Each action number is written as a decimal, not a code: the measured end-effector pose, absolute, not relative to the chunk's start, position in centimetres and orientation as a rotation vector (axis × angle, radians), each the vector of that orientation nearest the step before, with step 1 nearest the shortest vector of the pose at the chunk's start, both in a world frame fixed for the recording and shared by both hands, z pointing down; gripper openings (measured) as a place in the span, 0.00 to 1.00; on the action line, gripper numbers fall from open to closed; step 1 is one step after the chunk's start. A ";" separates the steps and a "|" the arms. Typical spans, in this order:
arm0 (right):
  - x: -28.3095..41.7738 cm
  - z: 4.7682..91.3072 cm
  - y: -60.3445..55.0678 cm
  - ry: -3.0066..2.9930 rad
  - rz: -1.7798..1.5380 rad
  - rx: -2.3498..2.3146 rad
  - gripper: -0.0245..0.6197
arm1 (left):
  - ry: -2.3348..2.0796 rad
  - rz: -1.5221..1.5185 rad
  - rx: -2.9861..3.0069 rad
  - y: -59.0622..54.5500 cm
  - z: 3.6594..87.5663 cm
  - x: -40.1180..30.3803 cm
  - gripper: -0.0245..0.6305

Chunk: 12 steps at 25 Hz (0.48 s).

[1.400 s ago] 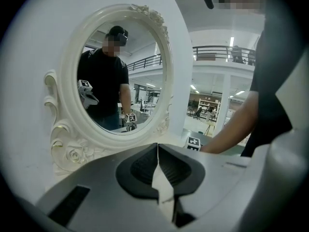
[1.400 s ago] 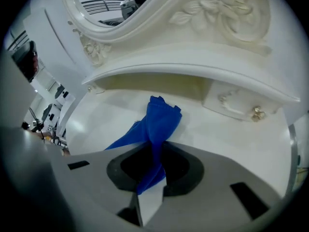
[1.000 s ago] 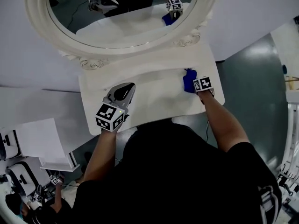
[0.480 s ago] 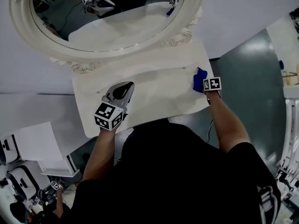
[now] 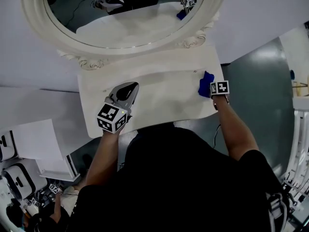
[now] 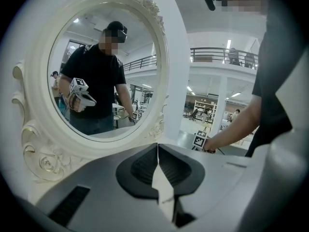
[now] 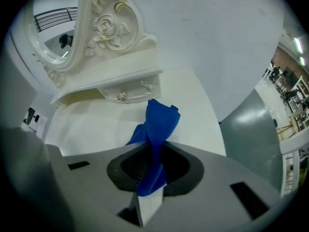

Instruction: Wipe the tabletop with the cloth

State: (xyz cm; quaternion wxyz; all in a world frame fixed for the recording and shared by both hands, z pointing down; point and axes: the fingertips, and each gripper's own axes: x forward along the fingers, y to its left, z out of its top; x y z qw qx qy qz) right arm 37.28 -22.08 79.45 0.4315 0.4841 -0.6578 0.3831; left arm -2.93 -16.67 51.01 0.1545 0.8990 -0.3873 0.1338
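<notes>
Right claw [image 5: 211, 88] grips the blue cloth [image 7: 157, 124] over the white worktop [image 5: 159, 98]; left claw [image 5: 131, 86], closed, faces an oval mirror [image 5: 130, 18].

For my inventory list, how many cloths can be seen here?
1: the blue cloth, clamped in the right gripper at the tabletop's right edge. The mirror only reflects it.

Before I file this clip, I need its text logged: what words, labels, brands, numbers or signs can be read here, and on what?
None can be read.
On the left gripper and right gripper, the cubes carry only black-and-white square patterns, no letters or digits.
On the blue cloth, white table and mirror, no print shows.
The background shelves in the left gripper view are too small to read.
</notes>
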 end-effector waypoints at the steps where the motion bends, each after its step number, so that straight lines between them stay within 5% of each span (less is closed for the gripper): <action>1: 35.7 79.1 -22.1 -1.673 0.953 1.185 0.12 | -1.126 0.381 2.570 -16.6 51.0 -3.6 0.06; 12: 9.6 75.0 -19.3 -2.031 0.876 0.681 0.12 | -1.307 0.364 2.480 -13.3 50.4 -12.4 0.06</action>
